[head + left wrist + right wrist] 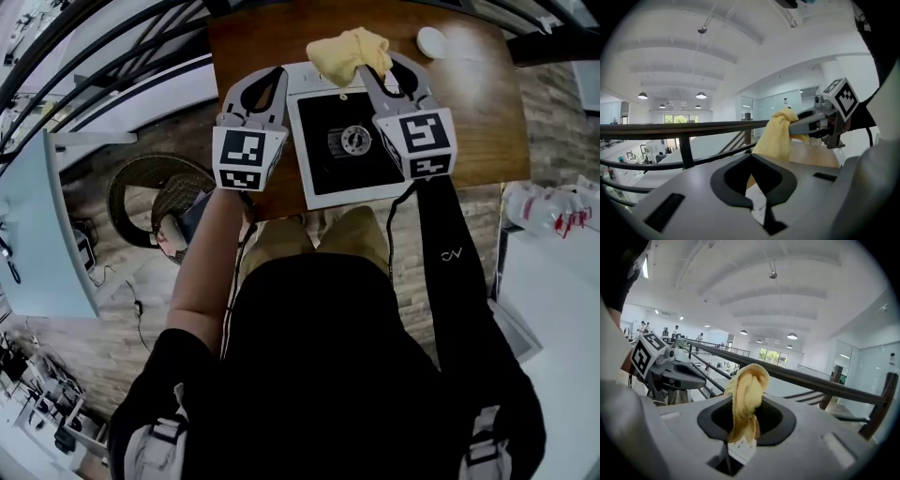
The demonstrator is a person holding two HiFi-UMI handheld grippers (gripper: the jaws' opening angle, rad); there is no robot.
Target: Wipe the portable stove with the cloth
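The person's black-clad torso (328,375) fills the lower half of the head view. Above it both arms reach up the frame to a brown wooden desk (478,112).

The right hand-held gripper (382,71) sits just right of top centre. Its jaws are closed on a bunched yellow cloth (349,52), which lies at the upper edge of the portable stove (314,187). The stove is a white-framed square with a black top and a round burner (353,141) in the middle of the frame. The left hand-held gripper (267,84) is at the stove's left edge, well apart from the cloth, with its jaws drawn together on nothing.

The right gripper view shows the grip itself, which the head view does not. The cloth rises upright out of the jaw loop and is pinched low down, beside a small white tag (740,449).

The left gripper view shows the cloth from the side, right of centre, hanging down from the other gripper's tips. Its lower end is hidden behind the left gripper's own body, so I cannot tell whether it touches the stove. That view also shows a sliver of white stove edge through the slit between its closed jaws.

Only the head view shows a small white round thing (431,40) on the desk at upper right. Both gripper views show a dark railing (825,380) beyond the desk.
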